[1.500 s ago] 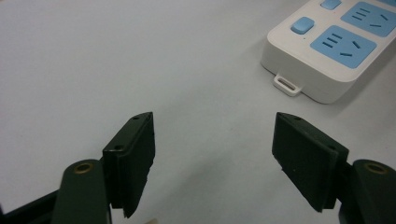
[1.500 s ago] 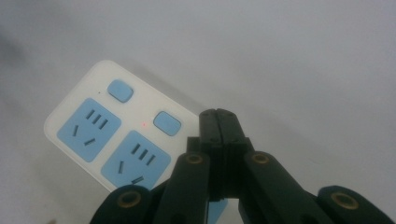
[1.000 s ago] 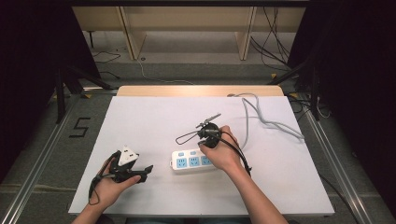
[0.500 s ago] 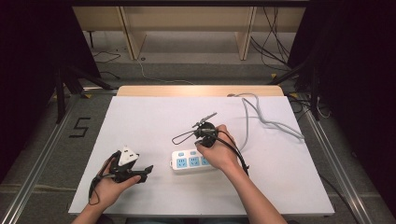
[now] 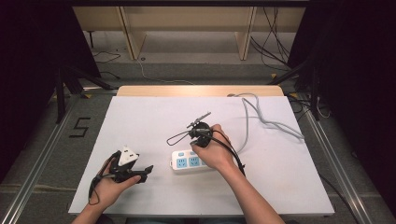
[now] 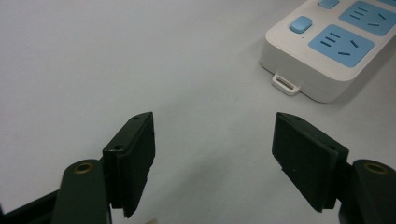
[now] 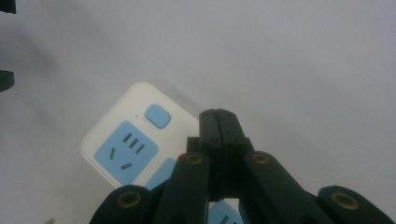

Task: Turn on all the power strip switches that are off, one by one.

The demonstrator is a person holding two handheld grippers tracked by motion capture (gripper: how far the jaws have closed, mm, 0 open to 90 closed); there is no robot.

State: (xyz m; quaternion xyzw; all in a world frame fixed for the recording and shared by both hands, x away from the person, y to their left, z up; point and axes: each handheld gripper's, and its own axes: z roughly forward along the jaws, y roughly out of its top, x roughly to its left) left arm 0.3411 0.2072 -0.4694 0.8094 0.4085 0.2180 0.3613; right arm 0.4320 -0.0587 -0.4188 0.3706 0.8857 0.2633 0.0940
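A white power strip [image 5: 186, 162] with blue sockets and blue buttons lies near the middle of the white table [image 5: 140, 121]. My right gripper [image 5: 198, 140] hangs over the strip's right part, held in a hand. Its jaws are shut, pressed flat together with nothing between them. In the right gripper view the tip of the right gripper [image 7: 218, 114] stands just above the power strip [image 7: 126, 144], beside a blue button [image 7: 157, 115]. My left gripper [image 5: 144, 172] rests low at the front left, open and pointing at the strip. In the left gripper view, bare table shows between the wide-apart jaws of the left gripper [image 6: 212, 158], with the strip's end [image 6: 327, 46] beyond.
The strip's grey cable [image 5: 261, 119] runs across the table's right half to the far edge. A black cable [image 5: 233, 154] trails from the right gripper along the forearm. Floor cables and a wooden shelf frame [image 5: 187, 18] lie beyond the table.
The right hand and its gripper have shifted slightly left over the power strip. The left gripper has stayed where it was.
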